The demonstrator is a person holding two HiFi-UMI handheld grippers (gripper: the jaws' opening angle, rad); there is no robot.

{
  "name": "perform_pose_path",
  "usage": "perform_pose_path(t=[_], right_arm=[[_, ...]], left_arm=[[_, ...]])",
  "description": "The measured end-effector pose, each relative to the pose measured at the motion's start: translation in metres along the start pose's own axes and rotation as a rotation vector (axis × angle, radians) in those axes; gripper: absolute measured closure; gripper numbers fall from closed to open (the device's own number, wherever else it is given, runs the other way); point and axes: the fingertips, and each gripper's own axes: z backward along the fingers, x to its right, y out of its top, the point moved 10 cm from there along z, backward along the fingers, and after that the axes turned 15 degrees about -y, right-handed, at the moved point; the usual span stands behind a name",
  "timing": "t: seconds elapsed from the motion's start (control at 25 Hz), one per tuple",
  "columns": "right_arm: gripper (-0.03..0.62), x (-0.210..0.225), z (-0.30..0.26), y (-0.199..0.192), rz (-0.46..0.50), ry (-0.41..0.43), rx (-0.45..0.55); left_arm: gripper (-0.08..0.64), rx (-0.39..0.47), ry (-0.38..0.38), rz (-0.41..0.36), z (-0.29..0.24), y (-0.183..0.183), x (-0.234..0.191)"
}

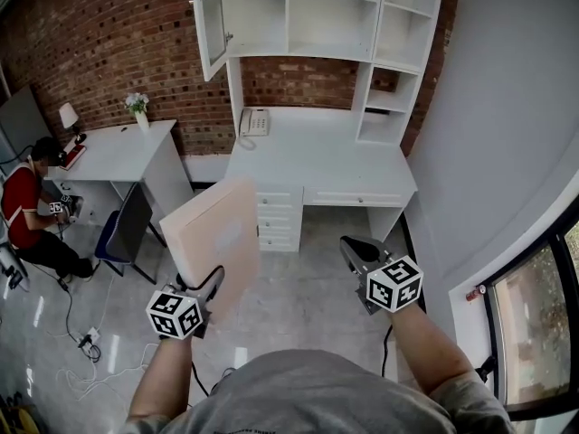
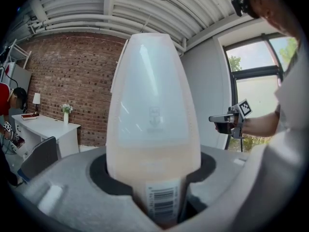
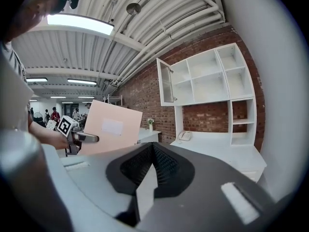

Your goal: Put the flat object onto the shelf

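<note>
Left tool (image 1: 210, 285) is pinching the lower edge of the flat object (image 1: 215, 235), a pale peach panel with a barcode label near the gripped edge. In the left gripper view the panel is standing on edge between the two jaws, with both pads pressing on it, and it is filling the middle of the picture. From the head view it is rising up and away from the tool, leaning a little, with its broad face looking toward the person's right. A pale rectangular label is showing on that face.

Right tool (image 1: 355, 248) is hovering off to the right at about the same height, well apart from the panel. Its jaws are pressed together with nothing between them.

Both tools are hanging over the grey floor (image 1: 308, 287), in front of a white worktop (image 1: 317, 161) with drawers. A white shelf (image 1: 317, 16) with open compartments is standing on that worktop against a brick wall, and a glass door at its upper left is hanging open. The panel is well apart from the shelf, on the near side of the worktop's front edge. A telephone (image 1: 254, 121) is sitting at the worktop's back left.

Far to the left, a smaller worktop (image 1: 118, 147) is carrying a lamp (image 1: 68, 116) and a vase of flowers (image 1: 137, 107). A person in red (image 1: 25, 211) is sitting beside it, near a dark chair (image 1: 122, 229).
</note>
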Motion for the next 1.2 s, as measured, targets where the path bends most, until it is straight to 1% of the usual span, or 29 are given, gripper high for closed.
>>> perform_pose_path(t=[0.2, 0.36, 0.64, 0.8, 1.04, 1.2], right_arm=[[0.583, 0.019, 0.009, 0.003, 0.008, 0.002, 0.004], [0.583, 0.03, 0.008, -0.005, -0.008, -0.002, -0.005], [0.583, 0.032, -0.026, -0.007, -0.015, -0.016, -0.016], [0.583, 0.03, -0.068, 0.0, -0.007, -0.035, -0.025], [0.583, 0.023, -0.159, 0.015, -0.003, -0.094, -0.024], [0.583, 0.023, -0.225, 0.032, -0.017, -0.132, -0.033]], left_arm=[[0.282, -0.003, -0.025, 0.01, -0.026, 0.001, 0.01], [0.282, -0.007, -0.037, 0.01, -0.038, -0.001, 0.012], [0.282, -0.009, -0.044, 0.008, -0.05, 0.002, -0.022], [0.282, 0.002, -0.067, 0.007, -0.064, 0.01, -0.068], [0.282, 0.012, -0.13, -0.009, -0.096, 0.034, -0.168], [0.282, -0.01, -0.173, -0.02, -0.124, 0.056, -0.236]])
